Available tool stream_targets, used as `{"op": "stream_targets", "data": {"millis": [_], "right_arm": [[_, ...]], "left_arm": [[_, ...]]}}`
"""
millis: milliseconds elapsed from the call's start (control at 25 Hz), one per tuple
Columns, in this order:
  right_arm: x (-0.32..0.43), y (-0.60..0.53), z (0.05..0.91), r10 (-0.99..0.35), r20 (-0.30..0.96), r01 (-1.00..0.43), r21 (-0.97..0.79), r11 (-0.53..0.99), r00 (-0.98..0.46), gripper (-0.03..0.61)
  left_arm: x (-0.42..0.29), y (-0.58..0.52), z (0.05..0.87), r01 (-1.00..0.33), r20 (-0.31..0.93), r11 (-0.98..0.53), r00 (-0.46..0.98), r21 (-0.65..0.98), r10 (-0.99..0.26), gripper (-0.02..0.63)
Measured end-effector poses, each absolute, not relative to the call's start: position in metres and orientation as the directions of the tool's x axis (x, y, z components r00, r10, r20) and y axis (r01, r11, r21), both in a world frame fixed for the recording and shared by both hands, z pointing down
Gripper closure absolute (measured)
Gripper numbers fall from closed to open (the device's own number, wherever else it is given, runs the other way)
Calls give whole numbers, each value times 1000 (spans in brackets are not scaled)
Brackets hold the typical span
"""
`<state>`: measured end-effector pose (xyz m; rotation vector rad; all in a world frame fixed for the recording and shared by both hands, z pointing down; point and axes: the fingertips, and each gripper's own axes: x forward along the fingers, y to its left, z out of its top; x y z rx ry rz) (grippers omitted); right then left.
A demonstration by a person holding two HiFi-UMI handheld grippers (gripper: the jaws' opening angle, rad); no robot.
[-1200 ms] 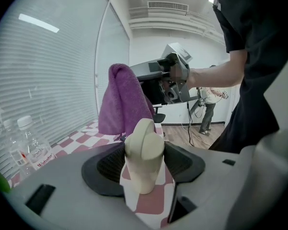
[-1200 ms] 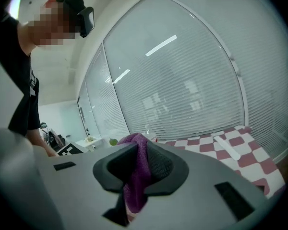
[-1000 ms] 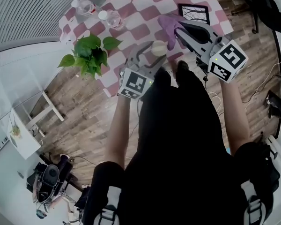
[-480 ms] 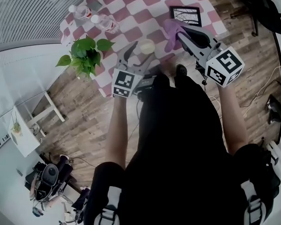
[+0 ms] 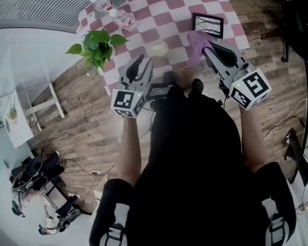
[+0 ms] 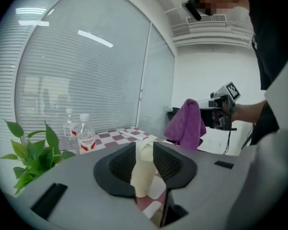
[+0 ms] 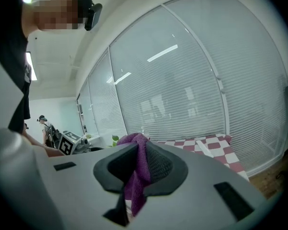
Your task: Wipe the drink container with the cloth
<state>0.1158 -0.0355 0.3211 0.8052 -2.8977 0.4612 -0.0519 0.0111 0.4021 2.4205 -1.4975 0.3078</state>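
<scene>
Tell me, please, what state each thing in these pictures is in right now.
left gripper: jaws have just been closing, now shut on the cream drink container.
cream drink container: clamped between those jaws, leaning slightly.
right gripper: shut on the purple cloth.
purple cloth: bunched, hanging from those jaws.
water bottles: upright, capped, on the checked table.
picture frame: lying flat on that table.
plant: upright, at the table's edge.

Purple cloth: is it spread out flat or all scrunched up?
Scrunched up. The purple cloth hangs in a crumpled bunch, pinched between the fingers of the right gripper, not laid out flat.
</scene>
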Motion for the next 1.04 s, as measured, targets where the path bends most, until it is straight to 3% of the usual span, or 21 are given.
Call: {"op": "stream_targets", "data": {"millis": [80,200,1040], "right_arm": [[119,-30,315,-477,159,-503,-242,830,-864,518],[124,-21,306,-458,142,-479,-226,848,-878,520],[154,10,300,-392,123,-409,-183,894,-912,522]], "left_arm": [[-52,21,384,-917,285,-378,400,129,-871,533],[-49,35,363,-938,254,-318,343,137,-904,555],[-7,71,334,-961,238,-256,273,103,-932,569]]}}
